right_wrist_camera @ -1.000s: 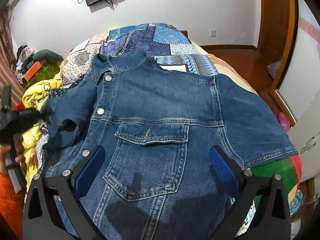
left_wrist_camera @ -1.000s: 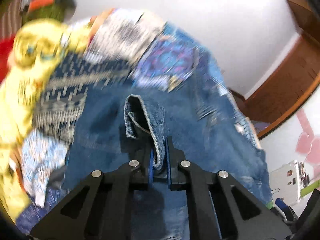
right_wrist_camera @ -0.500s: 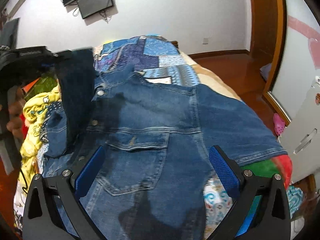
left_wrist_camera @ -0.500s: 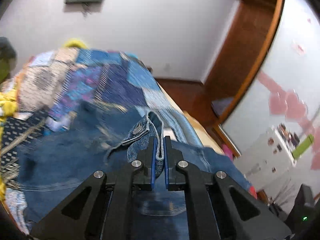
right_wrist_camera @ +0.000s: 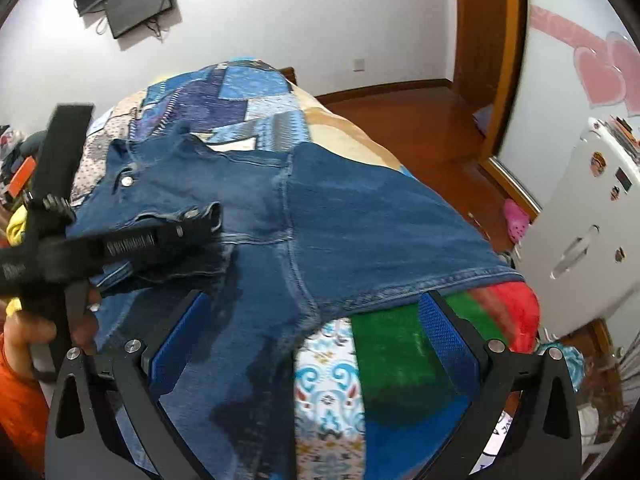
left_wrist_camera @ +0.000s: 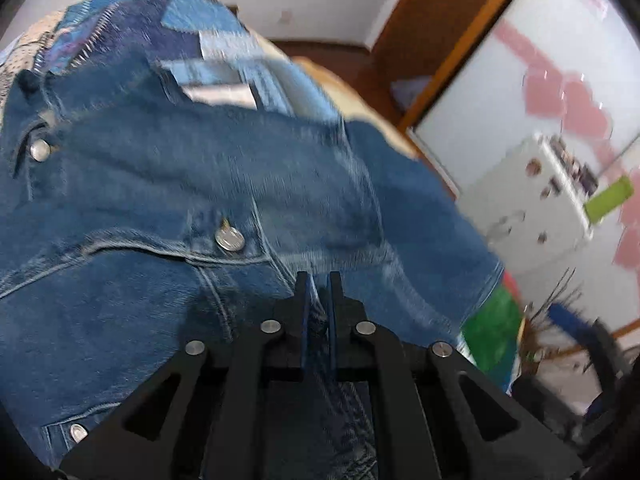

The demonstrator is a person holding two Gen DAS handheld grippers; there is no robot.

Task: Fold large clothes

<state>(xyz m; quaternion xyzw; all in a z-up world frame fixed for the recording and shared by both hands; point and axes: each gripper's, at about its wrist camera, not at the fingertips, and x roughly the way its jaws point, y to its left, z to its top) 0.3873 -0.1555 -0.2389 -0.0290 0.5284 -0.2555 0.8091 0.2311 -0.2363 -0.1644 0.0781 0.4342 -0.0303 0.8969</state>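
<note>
A blue denim jacket [right_wrist_camera: 360, 216] lies spread front-up on the bed, and it also fills the left wrist view [left_wrist_camera: 168, 184]. My left gripper [left_wrist_camera: 318, 280] is shut on the cuff of the jacket's left sleeve and holds it over the chest; in the right wrist view it [right_wrist_camera: 208, 220] reaches in from the left with the folded sleeve under it. My right gripper [right_wrist_camera: 312, 312] is open and empty, low over the jacket's right side near the other sleeve's hem [right_wrist_camera: 440, 280].
The jacket lies on a patchwork quilt [right_wrist_camera: 240, 96] with red, green and patterned covers [right_wrist_camera: 392, 344] at the near edge. A white fridge [right_wrist_camera: 592, 232] and wooden door frame [right_wrist_camera: 492, 48] stand to the right. Yellow clothes [right_wrist_camera: 16, 224] lie at the left.
My left gripper has carried the left sleeve from the jacket's left side up and across onto the chest. My right gripper has shifted right toward the other sleeve, staying open.
</note>
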